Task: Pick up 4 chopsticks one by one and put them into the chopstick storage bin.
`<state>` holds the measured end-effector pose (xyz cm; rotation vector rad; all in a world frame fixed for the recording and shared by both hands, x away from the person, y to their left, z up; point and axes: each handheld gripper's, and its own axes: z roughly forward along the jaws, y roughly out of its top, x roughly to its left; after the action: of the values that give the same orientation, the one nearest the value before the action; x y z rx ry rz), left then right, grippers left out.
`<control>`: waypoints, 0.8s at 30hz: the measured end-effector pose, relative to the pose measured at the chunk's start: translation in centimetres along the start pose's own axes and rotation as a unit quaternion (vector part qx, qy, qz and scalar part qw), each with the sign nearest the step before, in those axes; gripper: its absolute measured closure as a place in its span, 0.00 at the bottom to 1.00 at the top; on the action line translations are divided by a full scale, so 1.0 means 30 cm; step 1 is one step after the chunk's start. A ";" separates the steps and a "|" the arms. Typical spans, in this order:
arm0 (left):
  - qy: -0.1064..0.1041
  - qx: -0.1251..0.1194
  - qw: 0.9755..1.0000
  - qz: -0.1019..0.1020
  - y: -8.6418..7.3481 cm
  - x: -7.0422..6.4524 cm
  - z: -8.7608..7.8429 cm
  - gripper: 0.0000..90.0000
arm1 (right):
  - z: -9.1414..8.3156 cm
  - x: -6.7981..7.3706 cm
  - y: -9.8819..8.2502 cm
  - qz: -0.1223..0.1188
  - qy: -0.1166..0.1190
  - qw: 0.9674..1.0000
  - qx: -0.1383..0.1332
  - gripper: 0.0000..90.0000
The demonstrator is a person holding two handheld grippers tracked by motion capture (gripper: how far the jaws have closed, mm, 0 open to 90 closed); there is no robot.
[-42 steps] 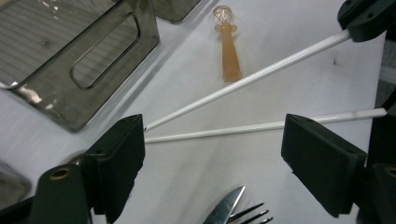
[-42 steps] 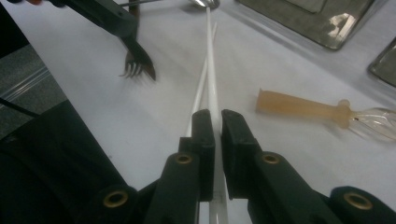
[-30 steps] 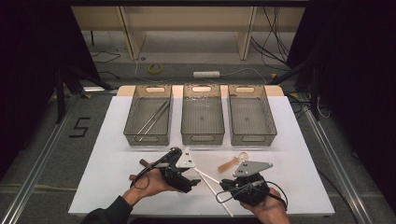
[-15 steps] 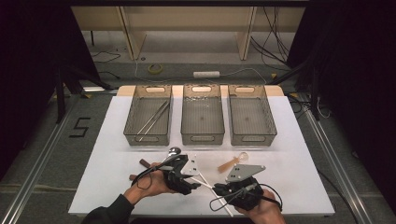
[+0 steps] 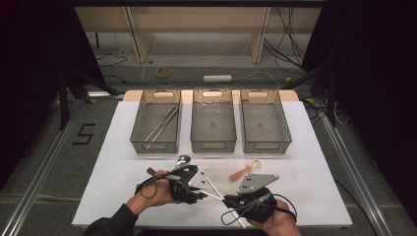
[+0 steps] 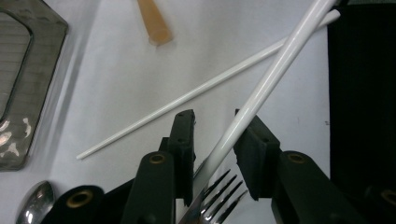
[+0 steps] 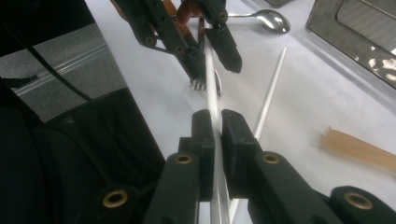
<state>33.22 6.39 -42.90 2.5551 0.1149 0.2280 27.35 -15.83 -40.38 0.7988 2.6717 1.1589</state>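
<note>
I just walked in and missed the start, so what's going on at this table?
A person works a gripper in each hand over cutlery on a white table. The right gripper is clamped on a white chopstick. The left gripper has just been closing around its other end, above a fork. A second chopstick lies loose.

The fork [image 6: 215, 198] is cut off by the left gripper view's bottom edge.

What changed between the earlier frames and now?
The left gripper has just been closing its fingers around the white chopstick that the right gripper grips, though they stand apart from it. The second chopstick, spoon and bins stayed put.
</note>
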 end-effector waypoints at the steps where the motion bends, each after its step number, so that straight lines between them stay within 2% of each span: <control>1: 0.002 0.006 1.000 0.021 0.004 -0.010 -0.004 0.79 | 0.000 -0.005 -0.003 -0.006 0.007 1.000 0.003 0.94; 2: 0.002 0.006 1.000 0.021 0.004 -0.010 -0.004 0.80 | 0.000 -0.009 -0.005 -0.010 0.008 1.000 0.005 0.94; 3: 0.010 0.013 0.999 0.034 0.007 -0.017 -0.005 0.81 | 0.000 -0.016 -0.008 -0.008 0.013 1.000 0.002 0.94; 4: 0.010 0.013 0.999 0.034 0.007 -0.017 -0.005 0.82 | 0.001 -0.021 -0.011 -0.011 0.016 1.000 0.000 0.94; 5: 0.006 0.019 0.999 0.046 0.007 -0.022 -0.007 0.83 | 0.002 -0.024 -0.013 -0.014 0.020 1.000 0.001 0.94; 6: 0.006 0.019 0.999 0.046 0.007 -0.022 -0.007 0.84 | 0.002 -0.024 -0.013 -0.014 0.020 1.000 0.001 0.94; 7: -0.001 0.027 0.998 0.060 0.008 -0.031 -0.007 0.85 | 0.006 -0.034 -0.017 -0.017 0.028 0.999 0.002 0.93; 10: -0.007 0.033 0.997 0.071 0.012 -0.043 -0.004 0.91 | 0.010 -0.050 -0.020 -0.020 0.020 1.000 0.008 0.90; 12: -0.014 0.041 0.996 0.072 0.016 -0.053 -0.003 0.93 | -0.004 -0.083 -0.022 -0.013 0.008 1.000 -0.003 0.83; 13: 0.001 0.055 0.996 0.064 0.017 -0.046 -0.005 0.94 | -0.012 -0.095 -0.023 -0.004 0.015 1.000 -0.014 0.79; 14: 0.001 0.055 0.996 0.064 0.017 -0.046 -0.005 0.94 | -0.023 -0.102 -0.023 0.004 0.021 0.999 -0.031 0.74; 15: 0.007 0.058 0.997 0.050 0.009 -0.030 -0.013 0.94 | -0.033 -0.106 -0.022 0.010 0.017 0.999 -0.047 0.68; 16: 0.007 0.058 0.997 0.050 0.009 -0.030 -0.013 0.94 | -0.042 -0.109 -0.021 0.017 0.014 0.998 -0.058 0.64; 17: 0.016 0.065 0.997 0.032 0.003 -0.017 -0.018 0.94 | -0.050 -0.110 -0.019 0.021 0.006 0.997 -0.070 0.60; 18: 0.016 0.065 0.997 0.032 0.003 -0.017 -0.018 0.94 | -0.050 -0.110 -0.019 0.021 0.006 0.997 -0.070 0.60; 19: 0.021 0.069 0.997 0.016 0.000 -0.004 -0.025 0.94 | -0.063 -0.111 -0.020 0.027 -0.006 0.995 -0.091 0.55; 20: 0.021 0.069 0.997 0.016 0.000 -0.004 -0.025 0.94 | -0.066 -0.110 -0.020 0.033 -0.008 0.995 -0.095 0.53; 21: 0.026 0.072 0.997 -0.001 -0.005 0.007 -0.031 0.94 | -0.068 -0.109 -0.020 0.038 -0.011 0.994 -0.099 0.51; 22: 0.026 0.072 0.997 -0.001 -0.005 0.007 -0.031 0.94 | -0.071 -0.107 -0.019 0.041 -0.016 0.994 -0.105 0.49; 23: 0.032 0.071 0.997 -0.015 -0.011 0.017 -0.037 0.94 | -0.073 -0.106 -0.019 0.045 -0.022 0.992 -0.112 0.48; 24: 0.032 0.071 0.997 -0.015 -0.011 0.017 -0.037 0.94 | -0.073 -0.106 -0.019 0.045 -0.022 0.992 -0.112 0.48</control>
<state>33.50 7.33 -42.09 2.6858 0.1992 0.3000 29.14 -19.18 -39.56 0.9008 2.4354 1.4135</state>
